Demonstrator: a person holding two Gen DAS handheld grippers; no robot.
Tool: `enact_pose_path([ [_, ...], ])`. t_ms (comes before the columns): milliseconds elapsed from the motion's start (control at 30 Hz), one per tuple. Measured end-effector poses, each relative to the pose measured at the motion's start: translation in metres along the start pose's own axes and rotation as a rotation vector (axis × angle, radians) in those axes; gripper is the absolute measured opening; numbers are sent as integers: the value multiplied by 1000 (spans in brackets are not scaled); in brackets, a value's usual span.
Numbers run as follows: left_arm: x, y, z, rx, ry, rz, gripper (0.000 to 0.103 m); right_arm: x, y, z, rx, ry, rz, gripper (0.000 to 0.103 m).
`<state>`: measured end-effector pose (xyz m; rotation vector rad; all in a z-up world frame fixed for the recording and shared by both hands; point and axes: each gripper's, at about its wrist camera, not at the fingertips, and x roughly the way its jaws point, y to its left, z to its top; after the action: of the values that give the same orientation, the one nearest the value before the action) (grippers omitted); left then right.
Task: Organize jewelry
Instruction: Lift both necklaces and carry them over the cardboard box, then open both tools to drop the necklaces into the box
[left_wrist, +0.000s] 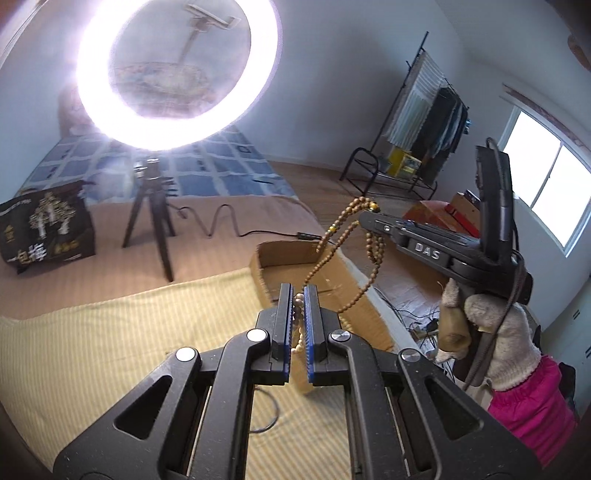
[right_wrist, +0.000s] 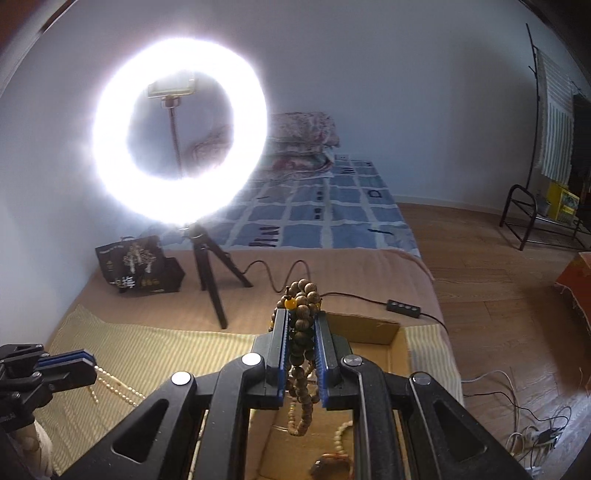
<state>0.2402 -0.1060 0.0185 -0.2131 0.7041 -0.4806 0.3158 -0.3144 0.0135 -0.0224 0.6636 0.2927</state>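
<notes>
Both tongs are raised above the bed, each nearly closed on beads. Left tongs (left_wrist: 298, 295) point level toward the box (left_wrist: 295, 258), their blue-lined jaws a narrow gap apart with a strand (left_wrist: 298, 325) of pale and dark beads pinched between them; in the right wrist view these tongs (right_wrist: 83, 360) enter at the left edge, and pale beads (right_wrist: 118, 384) trail from their tip down onto the striped mat (right_wrist: 147, 354). Right tongs (right_wrist: 301, 325) are clamped on a thick bunch of brown wooden beads (right_wrist: 304, 295), which bulges above the jaws with one amber bead (right_wrist: 290, 303) showing, and hangs below in loops. In the left wrist view these tongs (left_wrist: 369, 218) reach in from the right, held by a gloved hand (left_wrist: 491, 325), with brown loops (left_wrist: 347, 258) dangling over the box. One cardboard box sits at the mat's far right corner, near the bed's right edge; its inside is mostly hidden behind the tongs. Below the right tongs another pale strand (right_wrist: 341, 439) and one dark piece (right_wrist: 328, 467) lie in the box, the latter too cut off to identify. Whether the brown beads are one long strand or several cannot be told. One ring light (right_wrist: 181, 129) on a tripod (right_wrist: 212, 273) glares at the far side of the bed, washing out whatever lies behind it, beside one black bag (right_wrist: 138, 266).
</notes>
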Motion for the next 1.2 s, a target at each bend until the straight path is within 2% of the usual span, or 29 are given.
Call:
enact_pose_path([
  [500, 61, -48, 16, 46, 38, -55, 3, 32, -69, -6, 101, 44, -24, 11],
  [867, 106, -50, -17, 51, 142, -40, 2, 64, -91, -21, 152, 100, -8, 11],
  [1100, 117, -49, -32, 48, 190, -32, 2, 81, -96, -31, 169, 145, 1, 11],
  [1133, 119, -49, -33, 50, 197, -32, 2, 83, -96, -32, 170, 152, 3, 12],
  [1200, 119, -48, -36, 57, 203, -21, 2, 87, -96, -34, 166, 170, 2, 23],
])
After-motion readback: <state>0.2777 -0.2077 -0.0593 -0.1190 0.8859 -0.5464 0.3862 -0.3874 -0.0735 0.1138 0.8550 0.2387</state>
